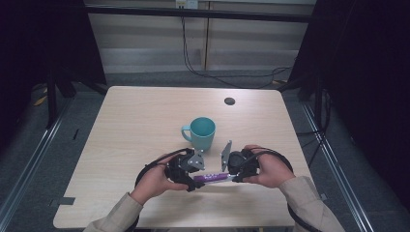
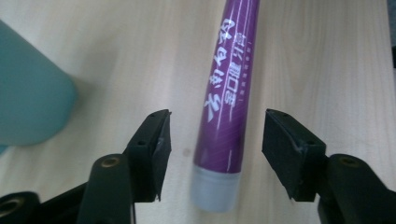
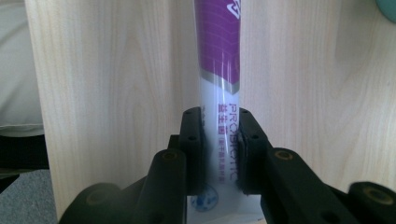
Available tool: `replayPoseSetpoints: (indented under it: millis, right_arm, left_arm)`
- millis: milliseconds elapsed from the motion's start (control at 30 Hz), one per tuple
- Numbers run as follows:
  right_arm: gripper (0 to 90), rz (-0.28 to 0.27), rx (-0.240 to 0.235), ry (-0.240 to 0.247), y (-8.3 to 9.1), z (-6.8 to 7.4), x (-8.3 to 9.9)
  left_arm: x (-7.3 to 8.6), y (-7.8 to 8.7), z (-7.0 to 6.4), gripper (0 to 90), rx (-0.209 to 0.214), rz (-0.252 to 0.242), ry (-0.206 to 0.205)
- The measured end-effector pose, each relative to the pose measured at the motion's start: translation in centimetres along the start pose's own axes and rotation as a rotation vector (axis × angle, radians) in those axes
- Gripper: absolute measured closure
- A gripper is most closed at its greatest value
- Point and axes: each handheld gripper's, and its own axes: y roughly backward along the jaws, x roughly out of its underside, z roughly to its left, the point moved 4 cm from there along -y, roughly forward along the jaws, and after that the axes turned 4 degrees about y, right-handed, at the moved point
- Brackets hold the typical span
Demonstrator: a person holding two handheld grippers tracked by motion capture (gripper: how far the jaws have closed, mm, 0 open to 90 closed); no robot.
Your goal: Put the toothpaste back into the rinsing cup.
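The tube [image 2: 229, 93] looks like soft glossy plastic, purple with white print and a matt grey cap; its flat end [image 3: 219, 154] is shiny white. The table [image 1: 145, 125] is pale wood-grain laminate, smooth and matt. The mug [image 1: 202, 133] appears smooth teal plastic or ceramic. The left gripper [image 2: 215, 135] and right gripper [image 3: 219, 140] are matt black plastic with brass-coloured screw inserts

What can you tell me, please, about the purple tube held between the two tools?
The purple tube looks like a soft plastic toothpaste tube with white Chinese lettering, a pale grey cap at one end and a white flat end printed "PROBIOTIC". It lies level just above the wooden table, near the teal mug. The right tool is clamped on the flat end; the left tool is open, its jaws either side of the cap end without touching it.
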Motion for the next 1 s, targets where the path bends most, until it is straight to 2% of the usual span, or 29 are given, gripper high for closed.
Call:
replayPoseSetpoints:
  millis: [133, 200, 233, 300, 433, 500, 533, 567, 600, 633, 667, 700, 733, 833, 933, 967, 1000]
  right_arm:
    - [76.3, -0.002, 0.006, 0.025, 0.1, 0.0, -0.6]
    - [76.4, -0.006, 0.002, 0.018, 0.2, 0.1, -0.7]
    - [76.4, -0.013, 0.011, 0.035, 0.3, 0.0, -0.8]
    - [76.4, -0.040, 0.008, 0.032, 0.6, 0.0, -1.1]
    - [74.8, -0.050, 0.026, 0.029, 0.8, 0.0, -1.2]
    - [72.6, -0.104, 0.033, 0.026, 1.0, -0.2, -1.1]
    - [72.6, -0.104, 0.033, 0.026, 1.0, -0.2, -1.1]
    - [64.1, -0.138, 0.053, -0.013, 1.3, -0.4, -1.1]
    - [64.1, -0.138, 0.053, -0.013, 1.3, -0.4, -1.1]
    - [58.6, -0.158, 0.072, -0.019, 1.5, -0.6, -1.1]
    - [42.1, -0.182, 0.096, -0.058, 1.7, -0.8, -0.9]
    - [42.1, -0.182, 0.096, -0.058, 1.7, -0.8, -0.9]
    - [34.4, -0.204, 0.124, -0.086, 1.9, -1.1, -0.4]
    - [28.1, -0.252, 0.149, -0.154, 2.3, -1.5, 0.5]
    - [28.1, -0.298, 0.167, -0.198, 2.9, -1.9, 1.7]
    - [27.8, -0.335, 0.164, -0.220, 3.1, -2.2, 2.1]
    - [27.8, -0.335, 0.164, -0.220, 3.1, -2.2, 2.1]
  left_arm:
    - [0.0, -1.0, 0.0, 45.7, 0.031, 0.003, 0.001]
    - [0.0, -1.2, 0.1, 53.6, 0.041, -0.007, 0.006]
    - [0.0, -1.5, 0.1, 53.6, 0.056, -0.007, 0.017]
    - [-0.1, -1.9, 0.0, 63.3, 0.080, -0.017, 0.009]
    - [-0.1, -1.4, -0.1, 68.6, 0.059, -0.023, -0.007]
    - [-0.1, -1.0, 0.0, 70.5, 0.063, -0.035, 0.006]
    - [-0.1, -1.0, 0.0, 71.2, 0.063, -0.035, 0.006]
    - [-0.1, -0.5, 0.0, 71.7, 0.066, -0.039, 0.035]
    - [-0.1, -0.5, 0.0, 72.2, 0.066, -0.039, 0.035]
    - [-0.1, -0.2, 0.1, 72.2, 0.068, -0.049, 0.027]
    - [0.0, 0.0, 0.2, 72.6, 0.064, -0.062, 0.043]
    - [0.0, 0.0, 0.2, 72.7, 0.064, -0.062, 0.043]
    - [0.1, 0.3, 0.3, 72.6, 0.058, -0.067, 0.054]
    - [0.4, 0.6, 0.6, 72.7, 0.048, -0.068, 0.071]
    - [0.6, 0.8, 0.7, 72.8, 0.050, -0.068, 0.074]
    - [0.9, 1.1, 0.7, 72.8, 0.040, -0.076, 0.091]
    - [0.9, 1.1, 0.7, 72.8, 0.040, -0.076, 0.091]
